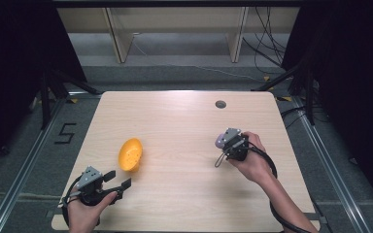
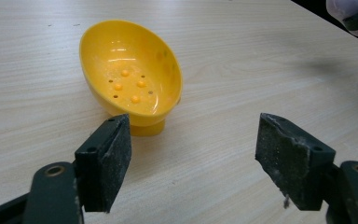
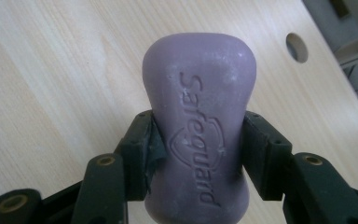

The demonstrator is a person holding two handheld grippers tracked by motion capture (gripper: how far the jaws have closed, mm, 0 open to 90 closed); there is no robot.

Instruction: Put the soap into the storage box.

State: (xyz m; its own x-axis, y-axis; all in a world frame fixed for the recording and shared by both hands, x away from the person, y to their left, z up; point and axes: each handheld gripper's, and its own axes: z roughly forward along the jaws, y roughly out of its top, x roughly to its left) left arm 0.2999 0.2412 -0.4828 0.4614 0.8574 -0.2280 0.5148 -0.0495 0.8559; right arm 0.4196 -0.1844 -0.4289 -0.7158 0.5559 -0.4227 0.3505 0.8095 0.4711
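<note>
Right gripper view: purple soap bar [image 3: 198,126] pinched across its narrow waist by right hand-held gripper [image 3: 196,154], above the surface [image 3: 51,70]. Likely rigid, smooth, slippery; best gripped at that waist. Farther left, yellow soap dish [image 1: 130,154] tilted on surface; left hand-held gripper [image 2: 200,163] spread wide, empty, just before it.

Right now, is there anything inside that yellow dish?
Nothing loose lies in the yellow dish: its bowl shows small raised bumps and drain holes. It tilts on the table, so what is under its foot stays hidden. The left claw is open before it.
</note>
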